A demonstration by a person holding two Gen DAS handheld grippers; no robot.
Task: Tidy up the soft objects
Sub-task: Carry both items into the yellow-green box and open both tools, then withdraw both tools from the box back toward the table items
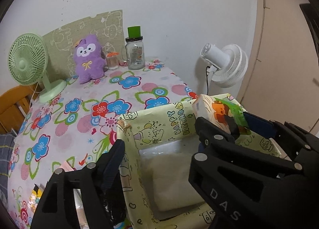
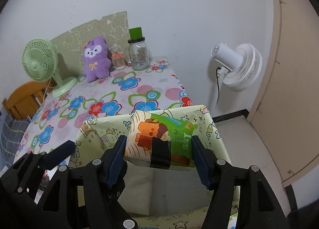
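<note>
My right gripper (image 2: 159,145) is shut on a tissue pack (image 2: 159,135) with a green and orange cartoon wrapper and holds it over the yellow cartoon-print storage box (image 2: 209,125). The same pack (image 1: 219,113) and box (image 1: 155,121) show in the left wrist view. My left gripper (image 1: 159,149) is open and empty at the box's left wall, one finger (image 1: 113,159) outside it. White soft packs (image 1: 171,173) lie in the box. A purple plush toy (image 1: 88,59) sits at the table's back.
A green desk fan (image 1: 28,61), a glass jar with a green cap (image 1: 135,51) and a cotton-swab container (image 1: 112,60) stand at the back of the flowered tablecloth (image 1: 119,89). A white floor fan (image 2: 237,67) stands right of the table. A wooden chair (image 2: 22,99) is at left.
</note>
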